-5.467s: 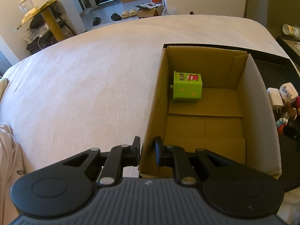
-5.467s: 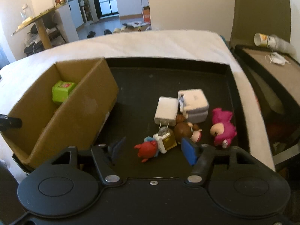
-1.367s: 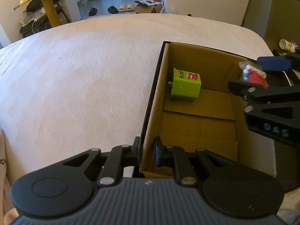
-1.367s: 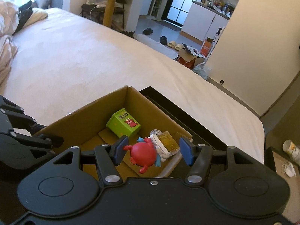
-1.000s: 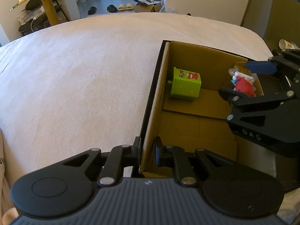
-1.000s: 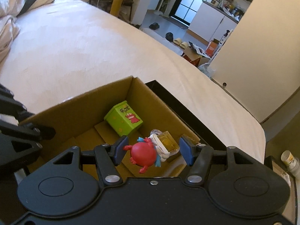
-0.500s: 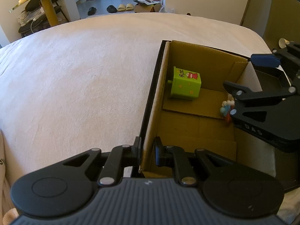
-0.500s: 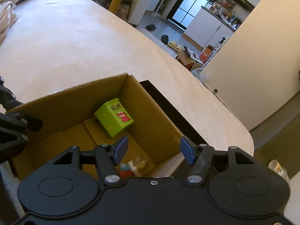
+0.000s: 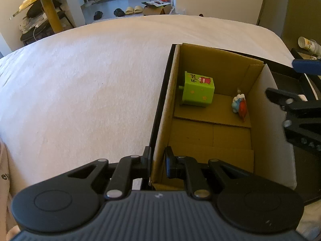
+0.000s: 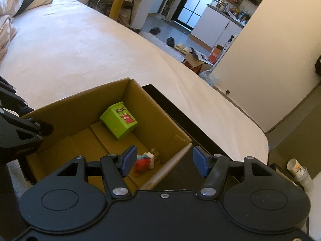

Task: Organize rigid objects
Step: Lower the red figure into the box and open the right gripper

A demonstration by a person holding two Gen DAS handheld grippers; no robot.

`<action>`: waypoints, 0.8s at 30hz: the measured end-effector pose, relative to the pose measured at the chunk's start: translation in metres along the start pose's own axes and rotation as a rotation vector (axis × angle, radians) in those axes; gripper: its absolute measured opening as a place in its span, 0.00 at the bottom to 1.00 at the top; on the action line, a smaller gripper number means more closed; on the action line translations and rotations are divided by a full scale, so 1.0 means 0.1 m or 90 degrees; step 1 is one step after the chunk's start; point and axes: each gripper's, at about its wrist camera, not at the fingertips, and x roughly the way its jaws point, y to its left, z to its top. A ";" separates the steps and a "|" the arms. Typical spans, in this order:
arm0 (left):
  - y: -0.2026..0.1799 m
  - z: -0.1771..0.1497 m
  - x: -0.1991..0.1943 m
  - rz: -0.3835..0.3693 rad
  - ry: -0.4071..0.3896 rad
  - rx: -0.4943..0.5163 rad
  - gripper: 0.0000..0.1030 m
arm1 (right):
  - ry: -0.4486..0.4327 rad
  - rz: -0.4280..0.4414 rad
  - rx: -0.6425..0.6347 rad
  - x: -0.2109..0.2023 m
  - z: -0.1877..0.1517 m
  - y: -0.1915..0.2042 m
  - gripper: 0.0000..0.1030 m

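An open cardboard box [image 9: 216, 66] [image 10: 80, 102] stands on a white bed. Inside it a green cube toy [image 9: 197, 89] [image 10: 118, 119] sits near the far left corner. A small red and blue figurine [image 9: 240, 106] [image 10: 143, 162] lies by the right wall. My left gripper [image 9: 157, 159] is shut on the box's near left wall. My right gripper [image 10: 163, 160] is open and empty, above the box's right edge; it shows at the right of the left wrist view [image 9: 297, 92].
A black tray [image 10: 202, 140] [image 9: 289, 78] lies under and right of the box. The bed [image 9: 90, 80] spreads left. A paper cup [image 9: 307, 43] sits at the far right. A gold table [image 9: 48, 6] and shoes stand beyond the bed.
My right gripper carried the red figurine from the tray over the box, opened and dropped it inside by the right wall, then drew back. My left gripper kept its hold on the box wall.
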 end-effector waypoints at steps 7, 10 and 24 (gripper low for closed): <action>-0.03 0.00 -0.01 0.003 0.000 0.008 0.12 | 0.002 -0.010 0.024 -0.10 -0.12 -0.13 0.60; -0.05 0.00 -0.02 0.008 0.000 0.013 0.12 | 0.005 -0.013 0.034 -0.12 -0.18 -0.18 0.60; -0.13 0.00 0.00 0.026 0.001 0.028 0.12 | 0.033 -0.024 0.073 -0.14 -0.50 -0.39 0.60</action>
